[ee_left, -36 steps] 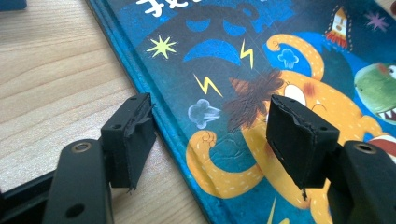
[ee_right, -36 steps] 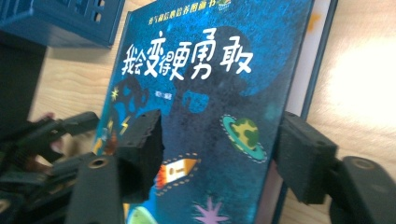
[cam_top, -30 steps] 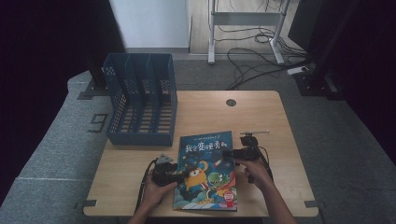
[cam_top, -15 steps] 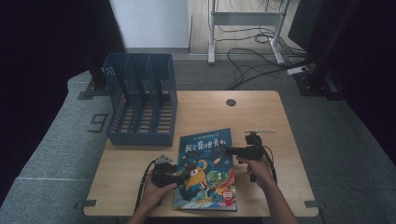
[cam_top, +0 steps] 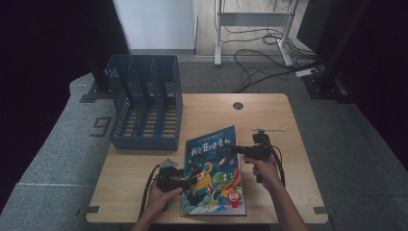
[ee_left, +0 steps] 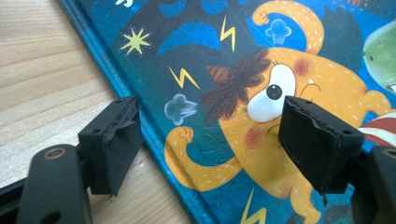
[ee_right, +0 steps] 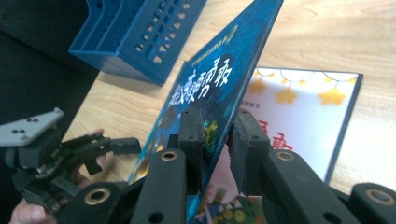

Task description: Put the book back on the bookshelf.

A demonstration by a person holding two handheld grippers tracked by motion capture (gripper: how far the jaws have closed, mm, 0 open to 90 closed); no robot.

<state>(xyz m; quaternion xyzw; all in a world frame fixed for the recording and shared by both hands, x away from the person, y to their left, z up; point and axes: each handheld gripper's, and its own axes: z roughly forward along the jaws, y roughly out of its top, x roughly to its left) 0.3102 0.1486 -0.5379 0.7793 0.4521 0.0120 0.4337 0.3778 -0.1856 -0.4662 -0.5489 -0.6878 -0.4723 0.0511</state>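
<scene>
- Surface (cam_top: pixel 211 108): a wooden top carrying a blue file rack (cam_top: pixel 146 103) at the far left and a picture book (cam_top: pixel 214 173) lying near the front edge, its long axis running away from the person.
- Picture book: the front cover (ee_right: pixel 219 88) is lifted along its right edge, exposing the white first page (ee_right: pixel 303 116) beneath (spine side remains flat on the left).
- Right gripper (ee_right: pixel 217 133): jaws have just been closing and now pinch the cover edge between them; this is the nearer hand for swinging the cover leftward over the spine.
- Left gripper (ee_left: pixel 208 144): jaws apart, astride the book's left edge, gripping nothing.
- Change from the earlier frames: the right gripper has shifted left to the cover's edge; the book's position is unchanged.
</scene>
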